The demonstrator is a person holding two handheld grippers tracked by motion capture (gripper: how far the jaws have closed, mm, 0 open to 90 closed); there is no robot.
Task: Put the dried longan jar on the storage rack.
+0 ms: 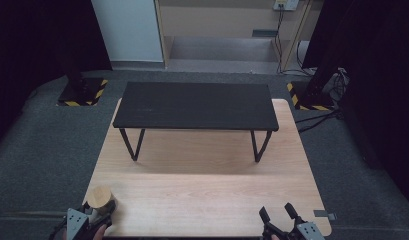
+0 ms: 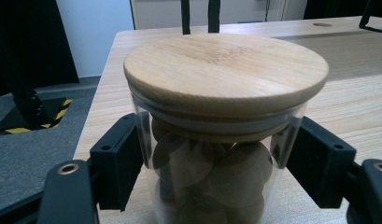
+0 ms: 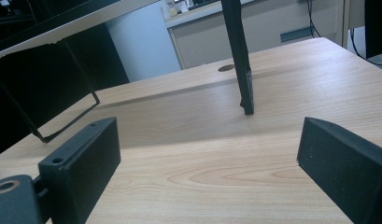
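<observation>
- The wooden surface (image 1: pixel 202 185) carries a black low shelf (image 1: pixel 196 105) standing on thin legs toward twelve o'clock; its top is bare and so is the space under it, so by my reading no placing has been done yet.
- The glass jar (image 2: pixel 212 154) with its bamboo lid (image 2: pixel 226 70) stands upright at the seven o'clock corner of the surface, at the near edge, with round brownish pieces inside and the lid seated flat.
- The left tongs (image 2: pixel 212 163) are clamped on the jar's glass wall just under the lid, one pad on each side; the grasp looks made, the lift and carry are left.
- The right tongs (image 3: pixel 207 163) sit at five o'clock with jaws apart and nothing between them, idle over bare wood.
</observation>
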